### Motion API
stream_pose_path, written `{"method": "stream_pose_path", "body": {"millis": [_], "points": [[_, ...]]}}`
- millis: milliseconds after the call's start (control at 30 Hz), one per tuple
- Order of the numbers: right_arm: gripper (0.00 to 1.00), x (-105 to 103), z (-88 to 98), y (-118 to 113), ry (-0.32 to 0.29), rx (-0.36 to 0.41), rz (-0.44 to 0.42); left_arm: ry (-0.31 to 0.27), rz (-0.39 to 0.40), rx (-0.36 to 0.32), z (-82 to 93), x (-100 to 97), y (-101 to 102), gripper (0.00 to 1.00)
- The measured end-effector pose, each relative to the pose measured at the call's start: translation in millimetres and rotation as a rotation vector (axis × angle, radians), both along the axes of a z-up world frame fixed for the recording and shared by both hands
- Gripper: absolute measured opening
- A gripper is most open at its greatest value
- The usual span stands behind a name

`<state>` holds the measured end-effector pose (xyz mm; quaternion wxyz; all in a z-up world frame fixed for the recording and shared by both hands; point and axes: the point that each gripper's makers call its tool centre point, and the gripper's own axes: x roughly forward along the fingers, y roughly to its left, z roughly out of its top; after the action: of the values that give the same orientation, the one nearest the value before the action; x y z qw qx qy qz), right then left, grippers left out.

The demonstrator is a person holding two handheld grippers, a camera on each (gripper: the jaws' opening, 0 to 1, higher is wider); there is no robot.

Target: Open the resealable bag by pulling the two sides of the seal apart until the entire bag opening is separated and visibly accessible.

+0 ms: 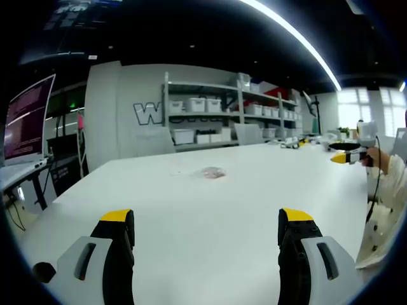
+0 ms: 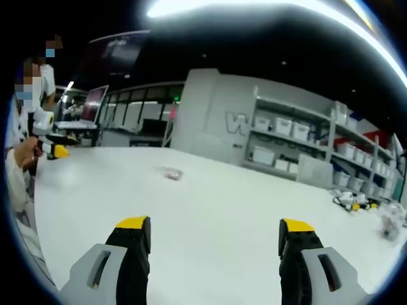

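A broad white table [image 1: 210, 210] ran toward grey shelving [image 1: 216, 108] stacked with white storage bins [image 1: 205, 105]. The left gripper [image 1: 206, 232] and right gripper [image 2: 215, 238] hovered above it, jaws wide apart and empty. The small resealable bag [image 1: 213, 172] lay mid-table, well ahead.

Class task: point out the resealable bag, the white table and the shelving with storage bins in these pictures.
small clear resealable bag [image 1: 213, 172], left gripper view, middle of the bag.
white table [image 1: 203, 210], left gripper view, bare top.
grey shelving with white storage bins [image 1: 203, 111], left gripper view, middle shelf.
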<state>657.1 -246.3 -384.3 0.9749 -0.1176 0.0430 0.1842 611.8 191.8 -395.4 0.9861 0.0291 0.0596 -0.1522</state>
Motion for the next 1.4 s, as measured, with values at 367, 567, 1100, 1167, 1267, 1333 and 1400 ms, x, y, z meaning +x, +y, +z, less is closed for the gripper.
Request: {"method": "stream_pose_path", "body": {"millis": [367, 567, 1100, 1167, 1267, 1333, 1400], "points": [[0.83, 4.6, 0.0, 6.1, -0.001, -0.012, 0.012, 0.000, -0.003, 0.002, -0.2, -0.6, -1.4, 0.93], [0.83, 4.4, 1.1, 5.4, -0.007, -0.024, 0.011, 0.001, -0.002, 0.001, -0.8, -0.3, -0.7, 0.93], [0.82, 12.3, 1.2, 13.0, -0.020, -0.077, 0.030, 0.002, -0.002, -0.001, -1.4, -2.6, -2.3, 0.93], [0.82, 12.2, 2.0, 14.0, -0.023, -0.079, 0.032, 0.001, -0.003, -0.001, -1.3, -2.7, -2.4, 0.93], [0.82, 12.4, 3.1, 14.7, -0.027, -0.090, 0.033, 0.001, -0.001, -0.002, -1.3, -2.9, -2.0, 0.93], [0.82, 12.8, 3.4, 15.5, -0.027, -0.094, 0.035, -0.001, 0.003, -0.002, -1.0, -2.7, -1.0, 0.93], [0.82, 13.5, 3.9, 16.8, -0.027, -0.091, 0.040, 0.000, 0.000, -0.003, -0.5, -2.6, -0.4, 0.93]]}}
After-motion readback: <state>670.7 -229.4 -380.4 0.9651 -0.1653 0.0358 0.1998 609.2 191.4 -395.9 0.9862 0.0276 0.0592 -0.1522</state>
